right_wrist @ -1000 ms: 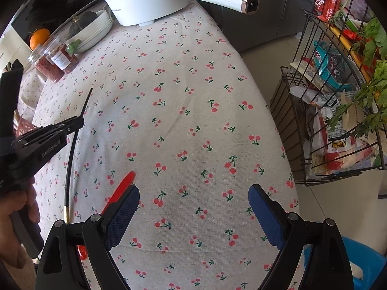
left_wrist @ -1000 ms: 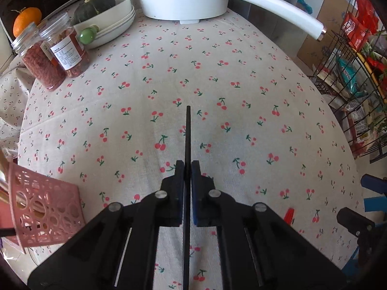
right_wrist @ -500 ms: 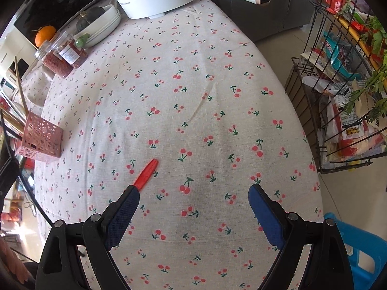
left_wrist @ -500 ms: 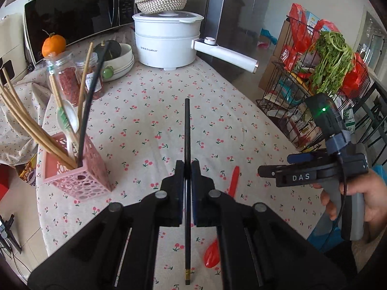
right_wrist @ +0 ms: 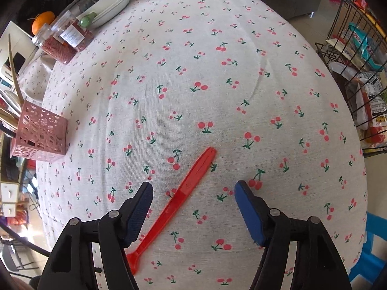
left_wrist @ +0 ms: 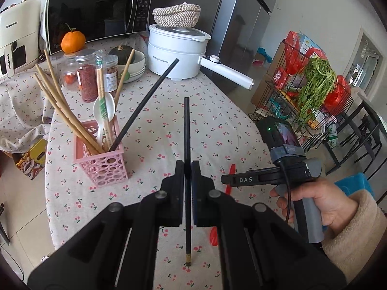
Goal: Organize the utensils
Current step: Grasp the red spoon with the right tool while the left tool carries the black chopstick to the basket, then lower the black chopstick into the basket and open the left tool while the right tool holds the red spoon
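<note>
The left gripper (left_wrist: 187,169) is clamped on a black chopstick (left_wrist: 186,130), held above the table near the pink basket (left_wrist: 101,166); its tip should be lowered into the basket's open top beside the other chopsticks before letting go. The right gripper (right_wrist: 193,191) is closing around the red spoon (right_wrist: 183,193) lying on the cloth, pads not yet touching it. Only the left view shows what stands in the basket; only the right view shows the spoon's full handle.
</note>
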